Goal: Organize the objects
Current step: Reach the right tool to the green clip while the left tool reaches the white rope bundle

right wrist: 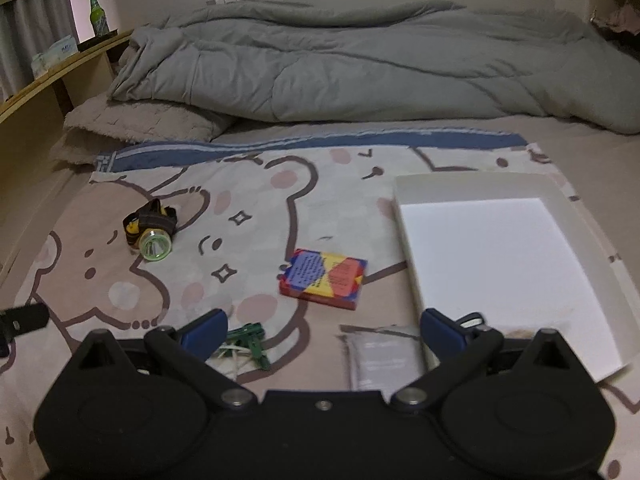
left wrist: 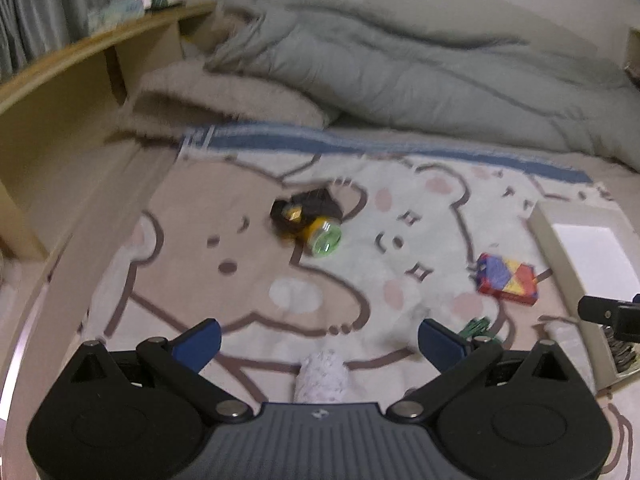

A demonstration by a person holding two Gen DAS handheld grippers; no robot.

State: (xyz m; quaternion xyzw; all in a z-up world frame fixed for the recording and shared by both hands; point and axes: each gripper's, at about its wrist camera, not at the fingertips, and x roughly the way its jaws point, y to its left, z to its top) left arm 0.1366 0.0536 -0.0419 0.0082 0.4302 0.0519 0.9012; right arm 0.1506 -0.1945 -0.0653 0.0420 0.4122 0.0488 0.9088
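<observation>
On the bear-print blanket (left wrist: 248, 280) lie a yellow headlamp with a black strap (left wrist: 310, 220), a colourful card box (left wrist: 507, 280), green clips (left wrist: 476, 326) and a small white patterned roll (left wrist: 322, 374). My left gripper (left wrist: 320, 338) is open and empty, low over the roll. My right gripper (right wrist: 324, 332) is open and empty, between the green clips (right wrist: 248, 342) and a grey packet (right wrist: 386, 356). The headlamp (right wrist: 152, 230) and card box (right wrist: 323, 278) lie ahead of it. A white tray (right wrist: 500, 256) sits to the right.
A rumpled grey duvet (right wrist: 360, 68) and a beige pillow (right wrist: 140, 124) lie at the back of the bed. A wooden headboard shelf (left wrist: 60, 100) on the left carries a green bottle (right wrist: 98, 14) and tissue packs. The tray's near corner holds small items (left wrist: 620, 350).
</observation>
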